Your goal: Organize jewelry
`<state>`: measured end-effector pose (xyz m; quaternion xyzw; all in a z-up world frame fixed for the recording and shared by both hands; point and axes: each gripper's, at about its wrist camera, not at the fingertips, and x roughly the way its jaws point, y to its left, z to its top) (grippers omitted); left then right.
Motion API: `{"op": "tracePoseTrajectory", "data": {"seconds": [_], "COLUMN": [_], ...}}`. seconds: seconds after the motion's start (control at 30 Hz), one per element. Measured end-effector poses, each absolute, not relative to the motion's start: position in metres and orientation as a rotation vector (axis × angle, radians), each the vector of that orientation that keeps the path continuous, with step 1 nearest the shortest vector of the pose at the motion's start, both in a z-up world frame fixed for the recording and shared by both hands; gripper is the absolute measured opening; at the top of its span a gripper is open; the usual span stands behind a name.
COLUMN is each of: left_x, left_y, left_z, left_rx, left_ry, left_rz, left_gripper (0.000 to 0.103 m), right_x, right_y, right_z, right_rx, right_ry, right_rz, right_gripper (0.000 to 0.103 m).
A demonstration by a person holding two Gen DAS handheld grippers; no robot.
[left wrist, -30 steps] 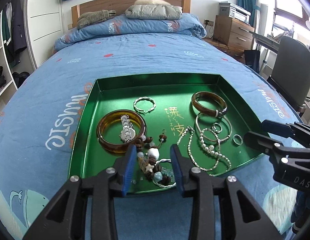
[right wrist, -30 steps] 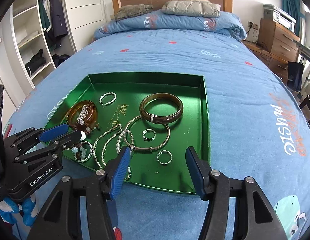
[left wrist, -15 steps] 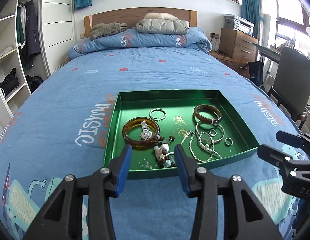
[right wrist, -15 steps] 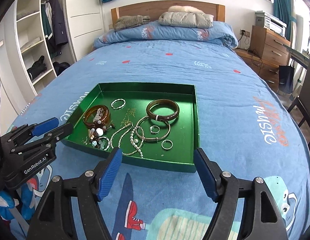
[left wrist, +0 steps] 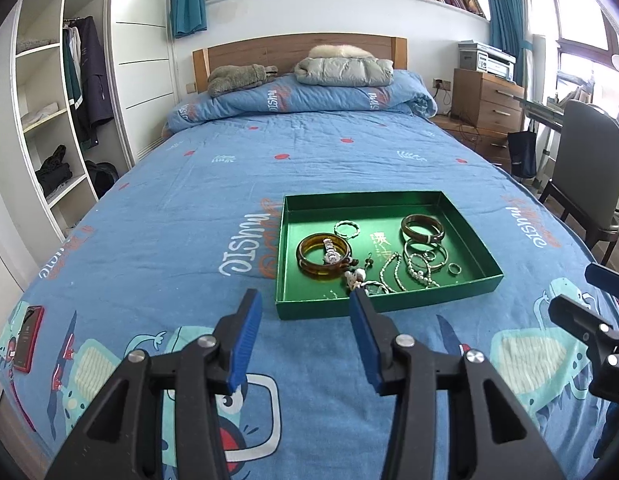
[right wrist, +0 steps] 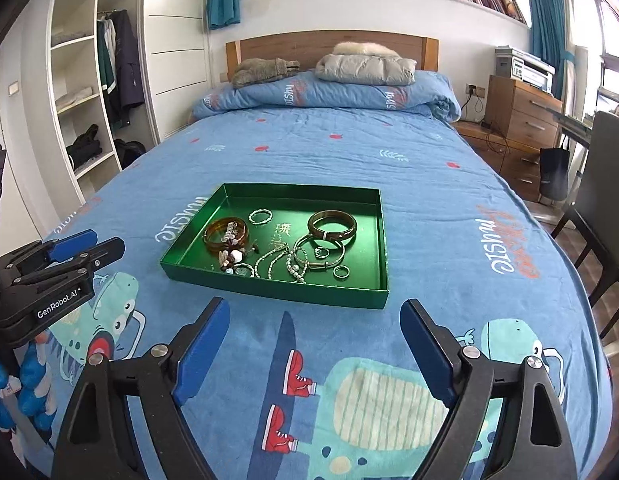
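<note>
Jaws of the left gripper [left wrist: 305, 322] and right gripper [right wrist: 313, 330] are opening with nothing between them, short of the green tray [right wrist: 383, 240] on the bed [right wrist: 449, 184], where the jewelry [right wrist: 285, 246] lies, apparently gathered.

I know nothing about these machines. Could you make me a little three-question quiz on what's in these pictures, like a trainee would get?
1. True or false: every piece of jewellery lies inside the shallow green metal tray on the blue printed bedspread.
2. Which piece has a silver watch draped over it?
A. the amber translucent bangle
B. the dark brown bangle
C. the small plain ring
3. Fill in: the left tongs and right tongs hold ____.

Key: 1 true. 2 A. 3 nothing; both sets of jaws are opening over bare bedspread, short of the tray.
</note>
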<state>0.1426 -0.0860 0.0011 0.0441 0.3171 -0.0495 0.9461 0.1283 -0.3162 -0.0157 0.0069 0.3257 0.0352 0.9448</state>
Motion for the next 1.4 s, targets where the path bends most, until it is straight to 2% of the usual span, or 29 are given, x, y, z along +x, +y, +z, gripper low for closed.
{"op": "tracePoseTrajectory", "data": {"seconds": [0.6, 1.4], "left_x": [0.057, 0.015], "left_y": [-0.057, -0.043], "left_z": [0.034, 0.026], "left_rx": [0.059, 0.075], "left_ry": [0.555, 0.519], "left_rz": [-0.092, -0.108], "left_gripper": [0.046, 0.046], "right_x": [0.047, 0.013], "right_y": [-0.294, -0.276], "right_z": [0.019, 0.010], "right_rx": [0.013, -0.003], "right_ry": [0.574, 0.560], "right_rz": [0.088, 0.115], "right_gripper": [0.096, 0.096]}}
